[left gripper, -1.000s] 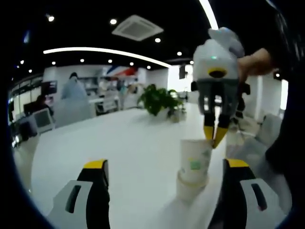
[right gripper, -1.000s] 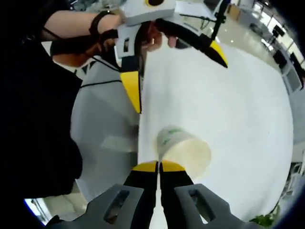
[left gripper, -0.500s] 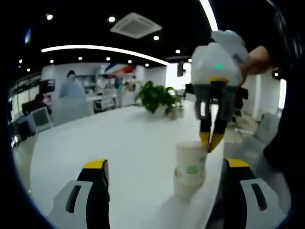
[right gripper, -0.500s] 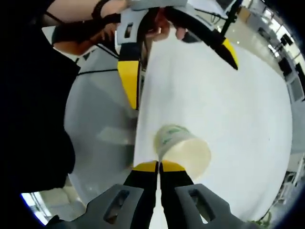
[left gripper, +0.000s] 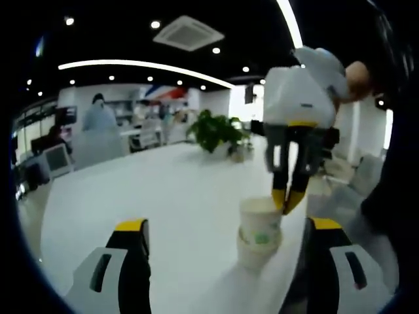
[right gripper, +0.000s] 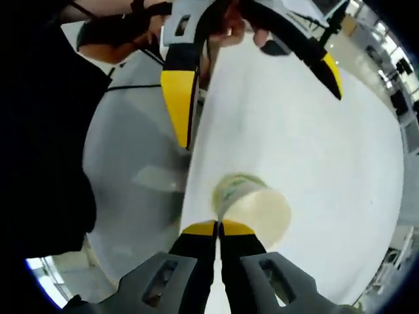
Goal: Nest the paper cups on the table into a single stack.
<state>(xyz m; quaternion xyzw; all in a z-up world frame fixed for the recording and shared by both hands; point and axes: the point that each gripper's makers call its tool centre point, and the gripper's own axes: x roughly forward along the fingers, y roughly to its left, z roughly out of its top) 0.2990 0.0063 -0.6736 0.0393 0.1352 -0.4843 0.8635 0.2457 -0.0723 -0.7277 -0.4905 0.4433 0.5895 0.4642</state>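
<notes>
Lower cup mostly hidden inside nesting; count unclear.

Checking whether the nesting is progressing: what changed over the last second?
The right tool, shut on the upper paper cup's rim, pushed it further down into the lower cup; less of it stands out now. The left tool stayed open, apart from the cups, and the lower cup stayed on the white table.

Light came from overhead: recessed ceiling spots and a long curved light strip, both blown out against a dark ceiling. The white table read evenly bright, with mild glare in the right gripper view. A soft shadow lay beside the paper cup. Both views were slightly soft, background blurred, with strong fisheye bending toward the edges.
</notes>
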